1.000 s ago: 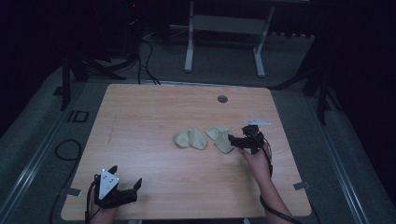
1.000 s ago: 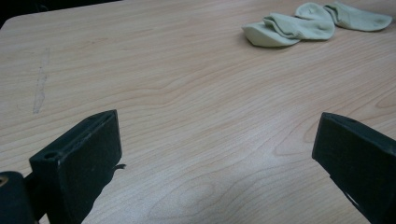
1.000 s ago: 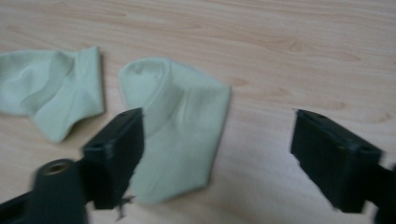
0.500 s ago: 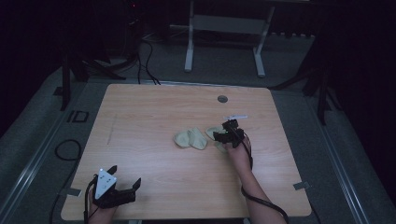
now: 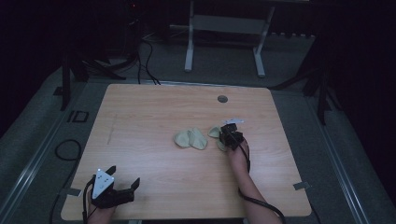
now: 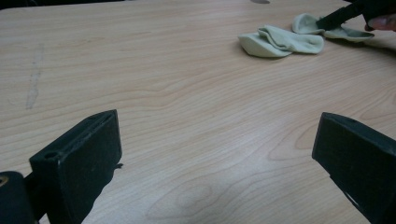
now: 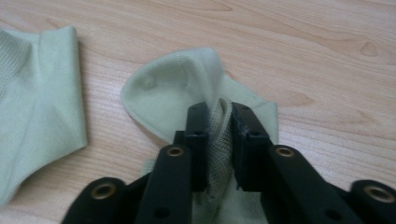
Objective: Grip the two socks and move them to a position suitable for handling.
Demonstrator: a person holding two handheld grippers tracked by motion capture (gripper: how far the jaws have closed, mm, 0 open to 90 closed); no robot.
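While the left gripper waits at the lower left of the high view, parked on the near edge of the tabletop with its fingers spread wide and holding nothing, the work itself sits farther up and to the right. There, just right of centre, the right gripper is down on a pale green sock, and a second sock lies folded just beside it to the left. Judging by this, the job is at an early stage: one sock is gripped but still resting on the wood, the other looks untouched, and any pairing, folding or moving remains to be done.

The right gripper view supplies what the high view cannot: its fingers are closed narrow on a raised pinch of the sock's knit fabric, with the second sock at the left edge of the frame. The left gripper view, in the upper right of its frame, shows both socks low and from the side, the folded one in front and a dark finger of the other gripper pressing on the far one
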